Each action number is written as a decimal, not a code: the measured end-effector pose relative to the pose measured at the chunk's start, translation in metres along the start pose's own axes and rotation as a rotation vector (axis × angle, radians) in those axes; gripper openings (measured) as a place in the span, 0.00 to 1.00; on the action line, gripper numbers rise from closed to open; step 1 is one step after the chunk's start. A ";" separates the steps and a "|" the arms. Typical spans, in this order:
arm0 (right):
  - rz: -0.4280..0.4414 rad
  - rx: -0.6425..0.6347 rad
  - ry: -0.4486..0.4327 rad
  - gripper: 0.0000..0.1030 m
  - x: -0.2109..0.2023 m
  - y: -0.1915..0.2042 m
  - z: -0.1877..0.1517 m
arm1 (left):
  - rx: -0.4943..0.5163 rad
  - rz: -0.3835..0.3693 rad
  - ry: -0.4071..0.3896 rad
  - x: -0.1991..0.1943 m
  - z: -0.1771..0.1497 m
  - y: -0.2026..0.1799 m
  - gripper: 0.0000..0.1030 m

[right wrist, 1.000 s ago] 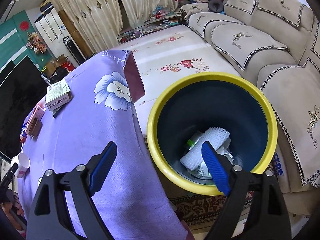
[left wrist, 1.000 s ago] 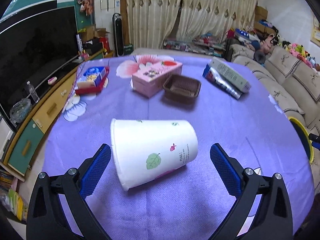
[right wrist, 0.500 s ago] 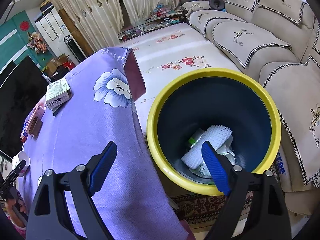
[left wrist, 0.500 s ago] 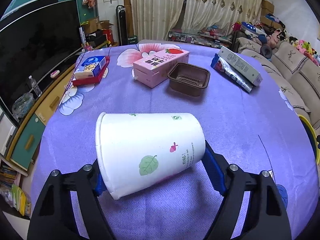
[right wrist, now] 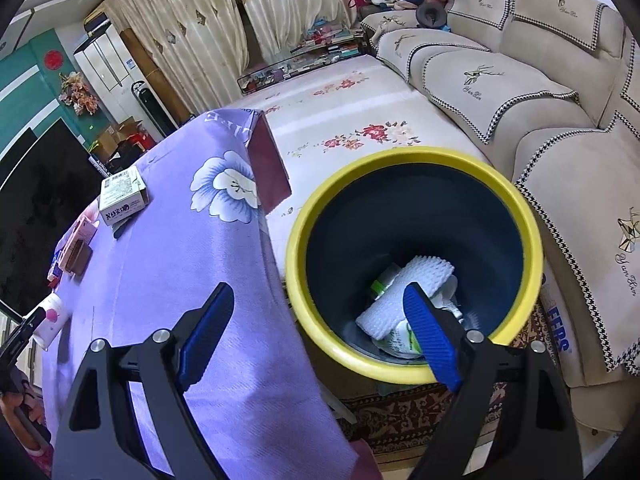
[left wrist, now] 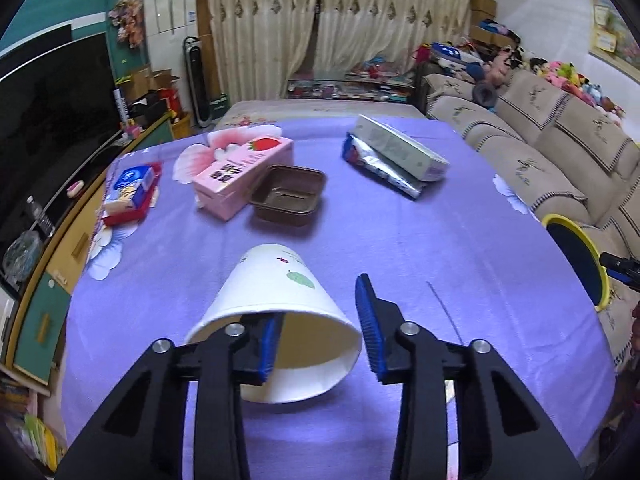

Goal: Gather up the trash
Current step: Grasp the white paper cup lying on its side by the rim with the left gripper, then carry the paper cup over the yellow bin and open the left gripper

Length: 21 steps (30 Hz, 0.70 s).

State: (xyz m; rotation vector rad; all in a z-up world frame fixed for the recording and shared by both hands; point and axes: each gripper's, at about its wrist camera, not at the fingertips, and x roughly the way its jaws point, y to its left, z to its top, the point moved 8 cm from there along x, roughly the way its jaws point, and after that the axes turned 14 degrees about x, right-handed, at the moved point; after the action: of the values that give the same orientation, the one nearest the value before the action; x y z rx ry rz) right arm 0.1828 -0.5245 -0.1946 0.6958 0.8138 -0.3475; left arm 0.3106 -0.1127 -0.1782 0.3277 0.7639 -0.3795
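Pinching the cup (left wrist: pixel 276 304) by its rim — one finger inside — the left gripper (left wrist: pixel 320 336) can lift it; right gripper (right wrist: pixel 320 328) waits, jaws open, over the bin (right wrist: pixel 416 372).

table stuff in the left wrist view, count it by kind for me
paper cup: 1
boxes: 3 (pink strawberry box, long pale box, blue and red box)
brown plastic tray: 1
silver foil packet: 1
total: 6

left gripper (left wrist: pixel 320 330) fingers partly closed, right gripper (right wrist: pixel 316 334) fingers spread wide.
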 end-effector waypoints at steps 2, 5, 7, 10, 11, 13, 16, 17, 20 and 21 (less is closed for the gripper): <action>0.000 0.007 -0.004 0.79 -0.002 -0.004 0.001 | 0.010 -0.010 0.011 0.002 0.000 -0.005 0.26; -0.001 0.018 -0.005 0.79 -0.004 -0.011 0.002 | 0.013 -0.021 0.038 0.009 -0.004 -0.008 0.18; 0.002 0.023 -0.003 0.79 -0.004 -0.013 0.002 | 0.012 -0.022 0.047 0.014 -0.006 -0.009 0.09; 0.012 0.023 0.004 0.79 -0.001 -0.013 0.001 | 0.015 -0.006 0.046 0.017 -0.008 -0.008 0.03; 0.015 0.021 0.006 0.79 -0.001 -0.012 0.001 | 0.022 0.003 0.042 0.016 -0.008 -0.009 0.03; 0.022 0.018 0.009 0.79 0.000 -0.011 0.001 | 0.035 0.018 0.028 0.013 -0.005 -0.011 0.03; 0.031 0.017 0.006 0.79 -0.001 -0.010 0.002 | 0.057 0.043 0.002 0.006 0.002 -0.013 0.03; 0.034 0.017 0.005 0.79 -0.002 -0.011 0.002 | 0.063 0.045 -0.004 0.004 0.004 -0.015 0.03; 0.043 0.019 -0.002 0.79 -0.007 -0.012 0.003 | 0.083 0.032 -0.030 -0.005 0.013 -0.024 0.03; 0.043 0.020 -0.004 0.79 -0.008 -0.013 0.003 | 0.096 0.024 -0.041 -0.008 0.017 -0.030 0.03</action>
State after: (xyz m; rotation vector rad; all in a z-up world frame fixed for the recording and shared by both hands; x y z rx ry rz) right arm 0.1723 -0.5364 -0.1924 0.7302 0.7913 -0.3181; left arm 0.3019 -0.1446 -0.1650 0.4179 0.7019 -0.3998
